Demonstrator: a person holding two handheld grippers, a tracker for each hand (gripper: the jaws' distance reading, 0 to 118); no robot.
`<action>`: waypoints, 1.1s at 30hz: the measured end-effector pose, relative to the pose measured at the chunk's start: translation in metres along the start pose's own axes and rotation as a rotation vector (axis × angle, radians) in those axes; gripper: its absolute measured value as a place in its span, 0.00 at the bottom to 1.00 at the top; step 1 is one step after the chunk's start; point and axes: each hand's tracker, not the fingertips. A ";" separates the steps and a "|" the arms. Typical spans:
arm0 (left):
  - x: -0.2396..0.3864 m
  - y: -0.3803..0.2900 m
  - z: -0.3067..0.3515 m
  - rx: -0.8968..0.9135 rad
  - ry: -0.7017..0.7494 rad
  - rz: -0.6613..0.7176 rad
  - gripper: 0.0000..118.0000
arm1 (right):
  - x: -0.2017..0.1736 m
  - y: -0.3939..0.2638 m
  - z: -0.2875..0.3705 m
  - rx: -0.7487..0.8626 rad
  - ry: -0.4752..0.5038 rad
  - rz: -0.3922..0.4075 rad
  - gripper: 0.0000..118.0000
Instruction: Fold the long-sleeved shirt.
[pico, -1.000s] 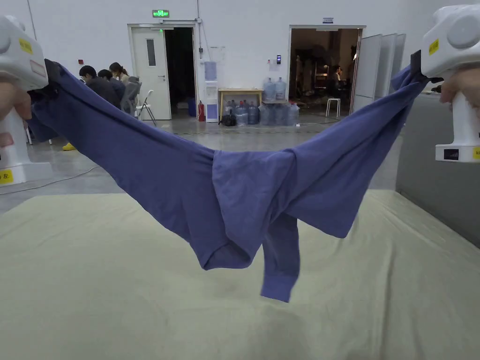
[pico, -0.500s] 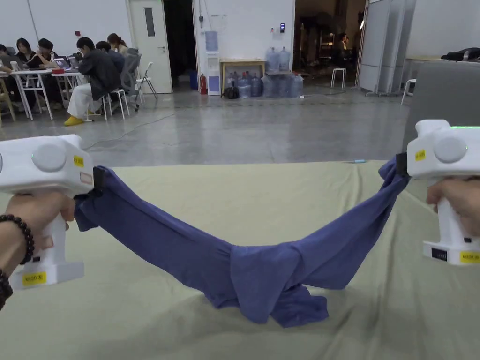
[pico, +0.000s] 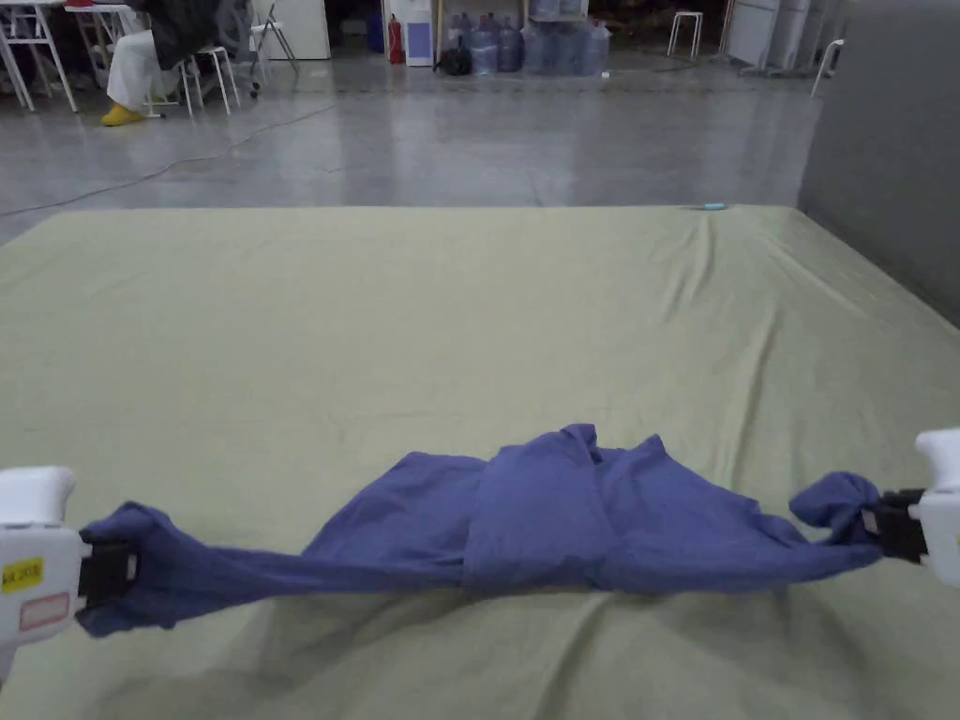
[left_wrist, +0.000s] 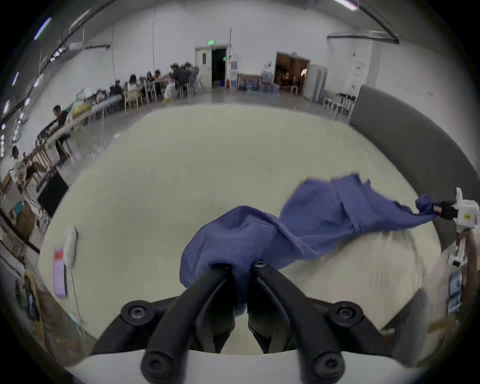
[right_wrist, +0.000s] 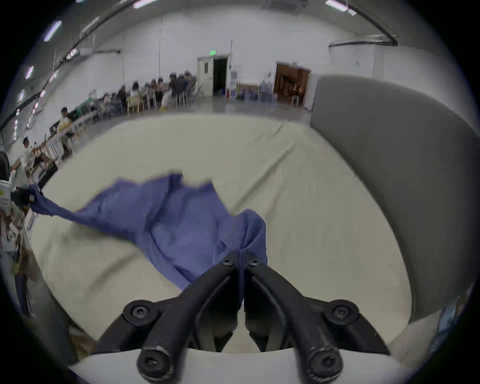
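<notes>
Shirt (pico: 553, 516) stretches between left hand-held gripper (pico: 117, 570) and right hand-held gripper (pico: 877, 532), both pinching it.

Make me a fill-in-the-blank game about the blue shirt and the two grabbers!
1. The colour of the shirt is ____.
2. The middle of the shirt lies on a pale green ____.
3. The left gripper is ____ on one end of the shirt.
4. The right gripper grips the shirt's other end, so the shirt is stretched ____ the two grippers.

Missing words: blue; sheet; shut; between
</notes>
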 end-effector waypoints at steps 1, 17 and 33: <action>0.002 -0.018 -0.005 -0.041 0.012 -0.012 0.00 | -0.001 -0.017 -0.011 -0.054 -0.003 0.009 0.00; 0.008 -0.023 0.023 0.052 -0.043 0.022 0.78 | 0.010 -0.026 0.025 0.039 -0.030 -0.099 0.50; 0.049 -0.027 -0.010 0.047 -0.054 -0.091 0.90 | -0.020 -0.040 0.016 -0.017 0.054 -0.090 0.00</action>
